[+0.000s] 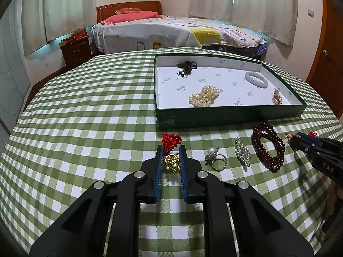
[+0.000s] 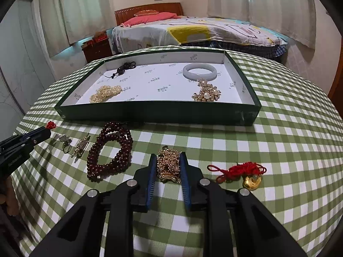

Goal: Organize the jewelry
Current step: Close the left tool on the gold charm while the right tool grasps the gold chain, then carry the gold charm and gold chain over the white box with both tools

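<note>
Left tongs (image 1: 170, 157) pinch a small gold charm on red cord (image 1: 171, 162); right tongs (image 2: 167, 165) clamp a gold beaded necklace (image 2: 168, 167); both should rise straight before crossing to the dark-green shallow cardboard box (image 2: 150, 113).

two wrist views, low over the checked table (image 1: 85, 107), facing the bed (image 2: 193, 30), sharing the tray (image 1: 225, 115)

Gold pig charm (image 1: 171, 162) on red cord, upright on checked cloth. Gold bead necklace (image 2: 168, 167) bunched nearby. Dark red bead bracelet (image 2: 111, 150) coiled between them.
</note>
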